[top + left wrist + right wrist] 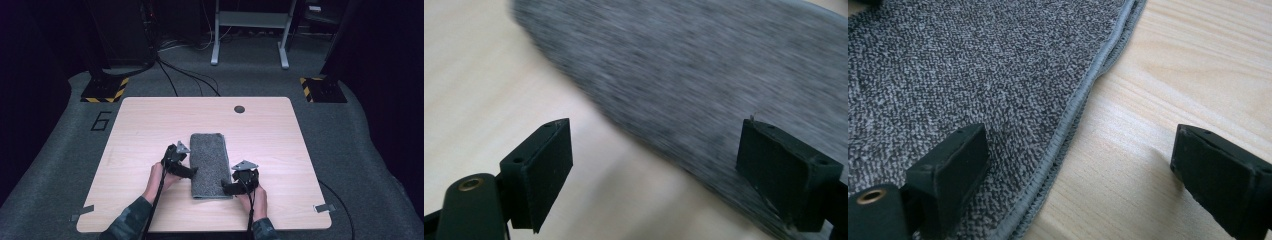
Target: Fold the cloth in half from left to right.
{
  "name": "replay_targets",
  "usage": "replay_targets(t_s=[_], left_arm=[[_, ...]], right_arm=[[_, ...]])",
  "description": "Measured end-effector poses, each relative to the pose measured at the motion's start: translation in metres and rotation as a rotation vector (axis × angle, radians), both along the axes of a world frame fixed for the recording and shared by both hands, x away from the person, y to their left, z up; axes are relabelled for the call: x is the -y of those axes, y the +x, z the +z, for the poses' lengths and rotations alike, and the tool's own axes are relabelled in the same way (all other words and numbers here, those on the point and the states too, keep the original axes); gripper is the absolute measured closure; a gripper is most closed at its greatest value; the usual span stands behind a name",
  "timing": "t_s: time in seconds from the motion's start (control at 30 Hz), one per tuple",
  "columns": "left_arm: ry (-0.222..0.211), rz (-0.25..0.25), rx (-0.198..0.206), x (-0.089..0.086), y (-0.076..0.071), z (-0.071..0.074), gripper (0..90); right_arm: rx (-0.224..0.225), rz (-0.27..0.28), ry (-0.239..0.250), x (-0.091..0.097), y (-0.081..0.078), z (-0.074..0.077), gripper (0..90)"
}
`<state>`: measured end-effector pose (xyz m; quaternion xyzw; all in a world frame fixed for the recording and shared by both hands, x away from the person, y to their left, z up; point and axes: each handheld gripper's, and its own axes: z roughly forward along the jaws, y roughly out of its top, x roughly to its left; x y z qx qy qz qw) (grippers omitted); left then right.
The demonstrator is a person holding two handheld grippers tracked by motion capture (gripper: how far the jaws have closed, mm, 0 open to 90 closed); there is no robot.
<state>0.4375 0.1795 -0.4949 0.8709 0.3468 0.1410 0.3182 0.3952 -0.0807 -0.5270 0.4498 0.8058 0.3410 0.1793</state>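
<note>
A grey folded towel [210,162] lies lengthwise in the middle of the wooden table [140,125]. My left gripper [189,171] is at the towel's left edge, near its front half. In the left gripper view it [656,165] stands open, one jaw over bare wood and the other over the blurred towel [704,75]. My right gripper [227,189] is at the towel's front right corner. In the right gripper view it [1083,170] is open and straddles the stitched hem of the towel [968,70], left jaw over cloth, right jaw over wood.
A round dark cable hole [239,109] sits near the table's far edge. Tape tabs [324,208] mark the front corners. Beyond the table are a grey carpeted floor, cables, a metal frame [250,30] and striped bases [105,90].
</note>
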Motion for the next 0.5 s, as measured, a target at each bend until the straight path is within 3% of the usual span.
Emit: replay_targets(t_s=[0.1, 0.2, 0.23, 0.37, 0.5], left_arm=[[0.0, -0.061, -0.018, 0.003, -0.024, -0.004, 14.7], [0.076, -0.105, -0.013, 0.008, -0.037, -0.014, 15.2], [0.073, -0.104, -0.005, 0.008, -0.04, -0.017, 14.9], [0.056, -0.079, 0.008, 0.001, -0.038, -0.015, 14.8], [0.002, -0.047, -0.005, -0.011, -0.028, -0.011, 13.9]], right_arm=[[0.009, 0.001, -0.002, 0.0, 0.0, 0.0, 8.0], [0.009, -0.001, -0.003, 0.0, 0.0, 0.0, 8.0], [0.009, -0.001, -0.004, 0.0, 0.0, 0.0, 8.0], [0.004, -0.005, -0.004, 0.0, -0.001, 0.0, 8.0], [-0.006, 0.003, 0.006, 0.001, -0.001, 0.002, 10.3]])
